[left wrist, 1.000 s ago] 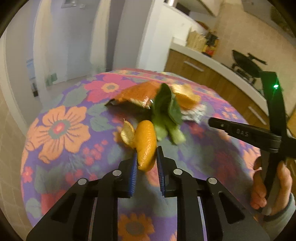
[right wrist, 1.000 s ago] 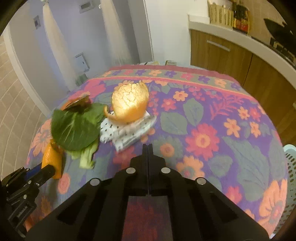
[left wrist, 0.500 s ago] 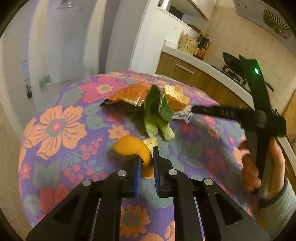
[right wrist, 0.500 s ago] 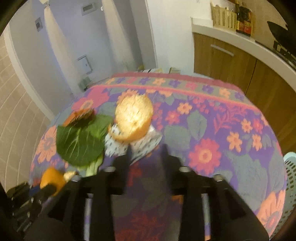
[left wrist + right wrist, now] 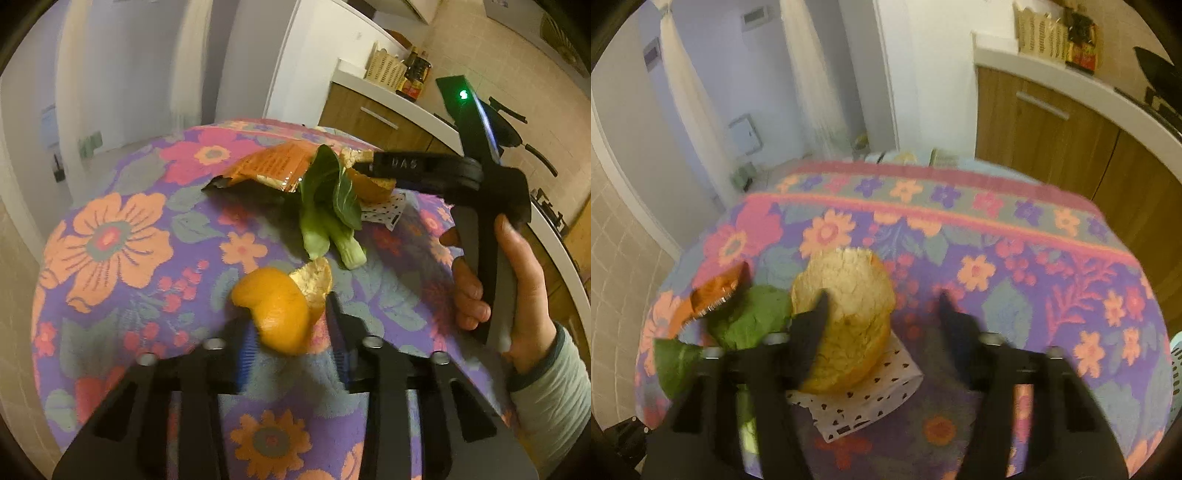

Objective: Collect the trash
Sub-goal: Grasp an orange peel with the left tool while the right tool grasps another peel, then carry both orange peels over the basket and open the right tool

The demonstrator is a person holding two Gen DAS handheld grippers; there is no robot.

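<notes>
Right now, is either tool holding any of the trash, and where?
No. The left tool is open around the orange peel without pinching it. The right tool is open over the big peel.

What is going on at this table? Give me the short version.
A person is clearing food scraps off a flowered tablecloth with a hand-held gripper in each hand. The left hand-held gripper is open, with a piece of orange peel lying between its fingers, not clamped. The right hand-held gripper is also open, closing in on a big cup-shaped peel that sits on a spotted paper wrapper. A bok choy piece and an orange snack wrapper lie beside it.
</notes>
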